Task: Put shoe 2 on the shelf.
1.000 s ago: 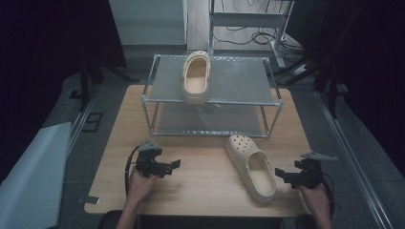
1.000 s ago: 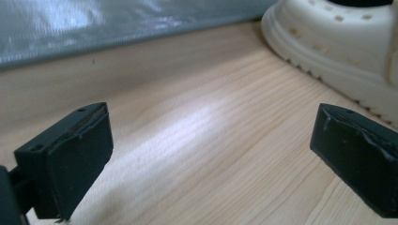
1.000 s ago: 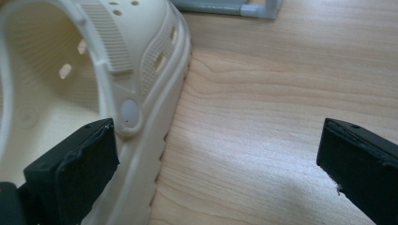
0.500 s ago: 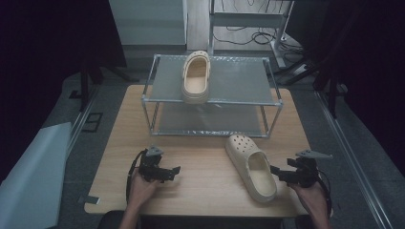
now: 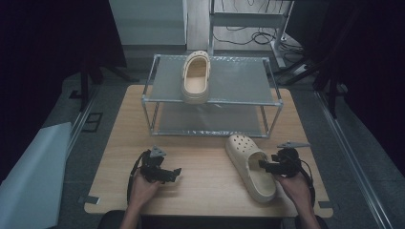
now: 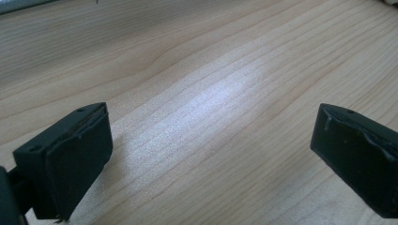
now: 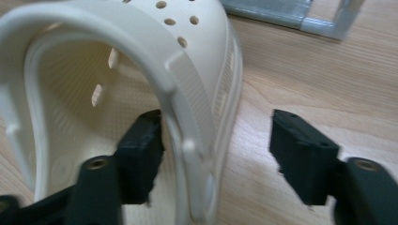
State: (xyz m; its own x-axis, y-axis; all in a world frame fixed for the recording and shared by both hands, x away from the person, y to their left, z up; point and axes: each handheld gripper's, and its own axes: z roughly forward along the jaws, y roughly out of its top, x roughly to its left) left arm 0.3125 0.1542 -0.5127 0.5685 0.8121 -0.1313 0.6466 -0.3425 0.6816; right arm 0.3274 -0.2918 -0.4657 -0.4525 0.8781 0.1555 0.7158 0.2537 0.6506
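Right gripper, jaws apart, straddles the side wall of the cream clog near the table's front-right corner; left gripper gapes over bare wood.

overhead view facing forward, gripper views close above table

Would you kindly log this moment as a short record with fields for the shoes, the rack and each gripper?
shoe on table: cream clog on the wooden table, in front of the rack
shoe on rack: matching clog on the top shelf
rack: two-tier metal rack
right gripper: open, jaws straddling the near clog's side wall
left gripper: open over bare wood
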